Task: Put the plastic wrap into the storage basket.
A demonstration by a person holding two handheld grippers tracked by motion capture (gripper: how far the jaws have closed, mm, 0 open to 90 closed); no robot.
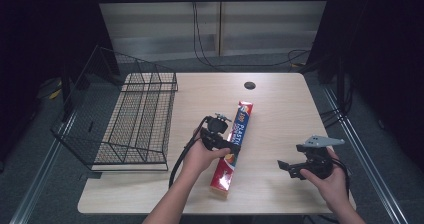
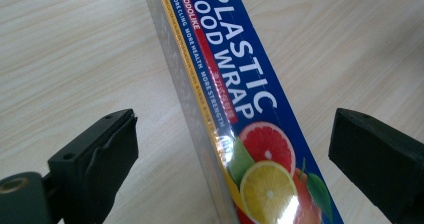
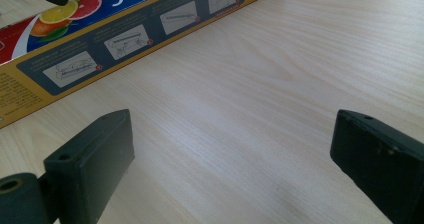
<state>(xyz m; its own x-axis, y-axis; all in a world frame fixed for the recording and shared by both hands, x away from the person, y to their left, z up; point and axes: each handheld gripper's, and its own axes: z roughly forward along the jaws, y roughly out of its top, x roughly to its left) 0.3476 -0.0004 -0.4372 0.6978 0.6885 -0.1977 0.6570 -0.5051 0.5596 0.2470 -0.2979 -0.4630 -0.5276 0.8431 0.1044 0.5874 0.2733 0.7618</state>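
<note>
A light wooden table (image 1: 280, 104) holds a wire basket (image 1: 135, 119) (far left) and a plastic wrap box (image 1: 232, 146) mid-table. The left gripper (image 2: 232, 149) straddles the box, jaws spread. The right gripper (image 3: 232, 164) hovers nearby, jaws apart, empty.

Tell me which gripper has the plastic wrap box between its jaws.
The left gripper: its open jaws straddle the plastic wrap box. The right gripper has bare table between its jaws.

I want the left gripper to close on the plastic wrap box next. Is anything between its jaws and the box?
Nothing visible. In the left gripper view the box lies between the open jaws of the left gripper, with bare table on either side. The right gripper is off to the side, open over bare wood.
</note>
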